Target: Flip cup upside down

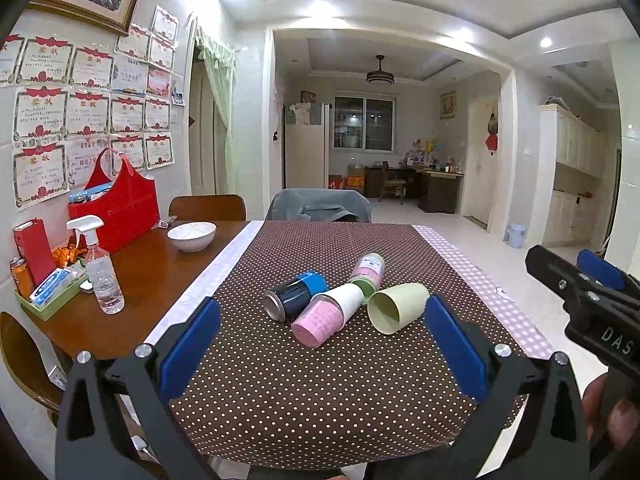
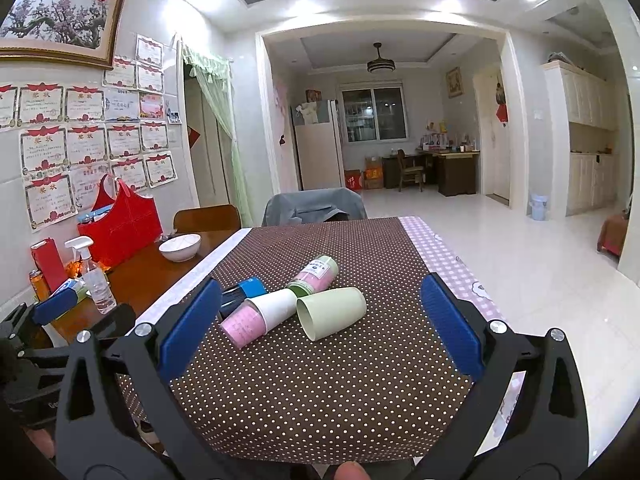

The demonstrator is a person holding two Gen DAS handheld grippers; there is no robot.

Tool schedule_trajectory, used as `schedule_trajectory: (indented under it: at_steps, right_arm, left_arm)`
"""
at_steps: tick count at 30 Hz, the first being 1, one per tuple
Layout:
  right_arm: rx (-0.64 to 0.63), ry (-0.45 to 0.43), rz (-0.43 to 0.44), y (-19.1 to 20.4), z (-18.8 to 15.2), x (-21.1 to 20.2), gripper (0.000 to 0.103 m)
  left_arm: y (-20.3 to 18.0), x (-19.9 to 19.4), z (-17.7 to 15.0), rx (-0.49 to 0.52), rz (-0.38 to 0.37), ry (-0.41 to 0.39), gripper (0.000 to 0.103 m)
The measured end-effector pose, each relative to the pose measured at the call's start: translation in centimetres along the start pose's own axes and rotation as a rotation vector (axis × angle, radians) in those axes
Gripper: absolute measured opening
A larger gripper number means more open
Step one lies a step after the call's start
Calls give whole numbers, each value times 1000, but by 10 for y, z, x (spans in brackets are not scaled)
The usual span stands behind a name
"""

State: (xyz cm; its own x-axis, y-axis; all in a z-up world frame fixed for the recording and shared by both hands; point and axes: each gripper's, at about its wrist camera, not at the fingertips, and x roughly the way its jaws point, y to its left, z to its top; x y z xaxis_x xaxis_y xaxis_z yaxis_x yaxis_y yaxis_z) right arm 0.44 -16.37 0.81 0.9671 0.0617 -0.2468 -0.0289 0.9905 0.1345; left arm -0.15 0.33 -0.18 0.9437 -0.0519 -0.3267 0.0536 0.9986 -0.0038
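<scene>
On the counter (image 1: pixel 168 264), pale green cup (image 1: pixel 396 307) lies sideways at twelve o'clock, untouched; both left gripper (image 1: pixel 320 344) and right gripper (image 2: pixel 316 328) have fingers wide, empty.

In the right wrist view, the blue can (image 2: pixel 244 294) at about ten o'clock is half hidden behind the right gripper's (image 2: pixel 320 320) left finger. The left gripper (image 2: pixel 52 306), at nine o'clock, is cut off by the edge. Print on the certificates (image 1: pixel 40 120) and pink bottle (image 1: pixel 368 270) is too small to read.
</scene>
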Motion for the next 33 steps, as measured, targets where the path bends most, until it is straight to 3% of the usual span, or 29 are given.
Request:
schedule_trajectory:
  at_steps: [33]
  right_arm:
    - [-24, 8, 7, 3, 0, 11, 97]
  left_arm:
    - [2, 8, -7, -1, -2, 15, 100]
